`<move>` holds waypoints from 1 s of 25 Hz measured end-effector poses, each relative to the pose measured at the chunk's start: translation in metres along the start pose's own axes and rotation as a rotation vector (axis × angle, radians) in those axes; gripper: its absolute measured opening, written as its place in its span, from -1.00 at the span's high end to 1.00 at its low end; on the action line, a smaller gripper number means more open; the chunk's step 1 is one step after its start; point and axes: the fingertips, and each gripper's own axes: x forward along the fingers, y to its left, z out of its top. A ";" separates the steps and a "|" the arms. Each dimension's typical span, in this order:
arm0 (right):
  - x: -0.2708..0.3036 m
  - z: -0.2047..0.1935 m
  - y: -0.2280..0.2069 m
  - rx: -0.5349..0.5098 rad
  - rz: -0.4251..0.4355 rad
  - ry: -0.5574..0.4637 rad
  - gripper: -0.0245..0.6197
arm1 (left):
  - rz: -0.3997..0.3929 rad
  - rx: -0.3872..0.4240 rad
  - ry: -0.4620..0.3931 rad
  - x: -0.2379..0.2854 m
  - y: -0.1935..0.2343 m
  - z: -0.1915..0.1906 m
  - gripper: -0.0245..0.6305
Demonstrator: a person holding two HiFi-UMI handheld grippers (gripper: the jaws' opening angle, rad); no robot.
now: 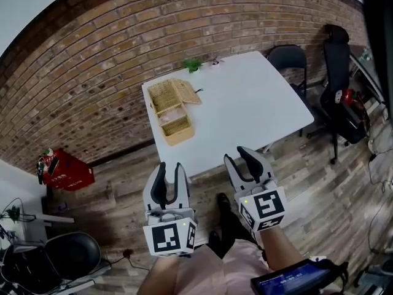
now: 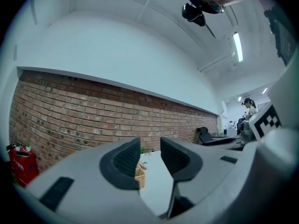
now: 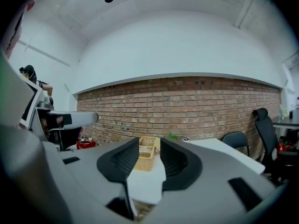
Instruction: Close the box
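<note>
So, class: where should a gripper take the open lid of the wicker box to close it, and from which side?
Take the lid by its free edge, away from the wicker box, coming from the right in the head view. It lies folded out on that side, seemingly hinged at the rim, so lifting there should swing it shut.

Wicker box sits open on the white table, its long side running along the left edge near the far left corner. Woven lid is flipped out beside its far half. Something pale lies inside.
</note>
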 end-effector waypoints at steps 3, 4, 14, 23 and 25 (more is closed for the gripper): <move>0.021 -0.007 -0.013 0.016 0.011 0.019 0.48 | 0.004 0.003 0.022 0.022 0.001 -0.008 0.50; 0.028 -0.010 -0.018 0.022 0.017 0.025 0.48 | 0.008 0.005 0.029 0.030 0.002 -0.011 0.50; 0.114 -0.019 -0.074 0.049 0.095 0.059 0.48 | 0.074 0.035 0.065 0.117 0.013 -0.020 0.50; 0.180 0.012 -0.112 0.032 0.182 0.008 0.48 | 0.178 0.087 0.040 0.168 0.021 0.005 0.50; 0.191 0.018 -0.116 0.030 0.198 -0.007 0.48 | 0.202 0.101 0.031 0.173 0.025 0.010 0.50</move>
